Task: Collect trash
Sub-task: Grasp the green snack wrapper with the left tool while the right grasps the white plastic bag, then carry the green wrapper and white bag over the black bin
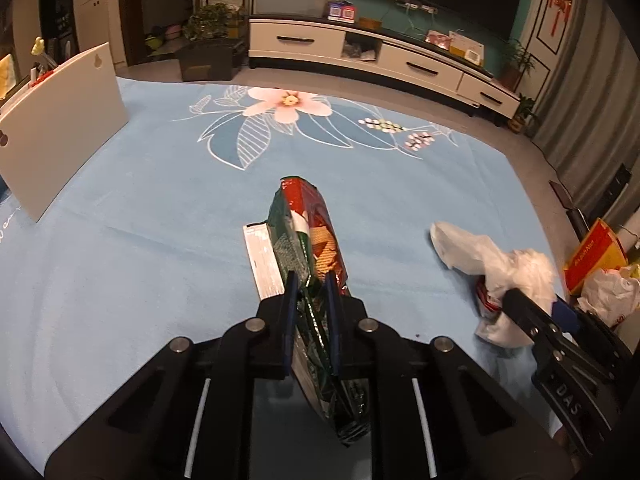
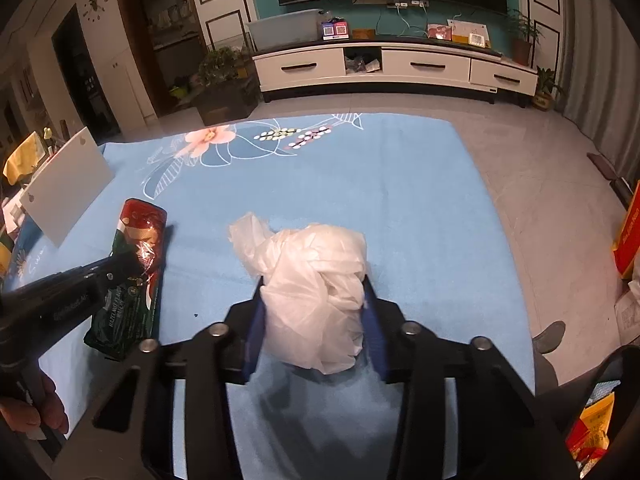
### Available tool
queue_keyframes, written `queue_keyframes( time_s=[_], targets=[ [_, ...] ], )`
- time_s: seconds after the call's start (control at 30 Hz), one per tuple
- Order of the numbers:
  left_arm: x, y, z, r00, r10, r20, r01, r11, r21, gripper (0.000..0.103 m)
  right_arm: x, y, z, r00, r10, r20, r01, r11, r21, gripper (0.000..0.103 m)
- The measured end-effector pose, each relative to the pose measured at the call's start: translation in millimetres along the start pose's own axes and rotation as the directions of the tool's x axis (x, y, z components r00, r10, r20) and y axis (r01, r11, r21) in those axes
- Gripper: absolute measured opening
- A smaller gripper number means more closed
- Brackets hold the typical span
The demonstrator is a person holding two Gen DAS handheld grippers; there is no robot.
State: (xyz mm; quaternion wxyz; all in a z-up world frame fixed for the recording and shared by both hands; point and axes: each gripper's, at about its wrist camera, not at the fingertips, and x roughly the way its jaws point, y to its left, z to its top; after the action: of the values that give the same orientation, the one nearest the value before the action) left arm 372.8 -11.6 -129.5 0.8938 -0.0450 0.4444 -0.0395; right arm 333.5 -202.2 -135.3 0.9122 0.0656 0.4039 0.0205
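Closest in, the left gripper (image 1: 310,284) has its blue pads clamped tight on a green and red snack wrapper (image 1: 308,236), squeezing it on edge so it stands up thin between them. The wrapper's far end pokes out past the fingertips over the blue floral cloth (image 1: 140,260), and a flat whitish sheet (image 1: 262,260) lies just beside it on the left, maybe part of the same packet, hard to tell from this angle.

Over on the right, the right gripper (image 2: 314,292) is closed in on a crumpled white plastic bag (image 2: 312,276), pads pressing both sides of the wad, which sits on the cloth. The two bits of trash are near each other but apart.

Further back, a white board (image 1: 60,128) stands propped at the cloth's left edge. Beyond the cloth there's a long white TV cabinet (image 2: 400,68) against the teal wall.
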Motion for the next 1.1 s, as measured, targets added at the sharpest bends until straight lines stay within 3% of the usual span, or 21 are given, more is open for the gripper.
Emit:
queue_keyframes(
  time_s=[0.17, 0.57, 1.1],
  targets=[
    [-12, -5, -2, 0.999, -0.024, 0.023, 0.023, 0.999, 0.024, 0.013, -7, -3, -4, 1.000, 0.016, 0.005, -0.016, 0.999, 0.029, 0.029],
    [-48, -10, -16, 0.997, -0.064, 0.050, 0.060, 0.995, 0.075, 0.013, -55, -6, -25, 0.998, 0.031, 0.047, -0.034, 0.997, 0.069, 0.027],
    [-112, -10, -85, 0.994, -0.103, 0.044, 0.094, 0.982, 0.161, 0.013, -136, 8, -89, 0.997, 0.032, 0.070, -0.036, 0.997, 0.067, 0.027]
  ],
)
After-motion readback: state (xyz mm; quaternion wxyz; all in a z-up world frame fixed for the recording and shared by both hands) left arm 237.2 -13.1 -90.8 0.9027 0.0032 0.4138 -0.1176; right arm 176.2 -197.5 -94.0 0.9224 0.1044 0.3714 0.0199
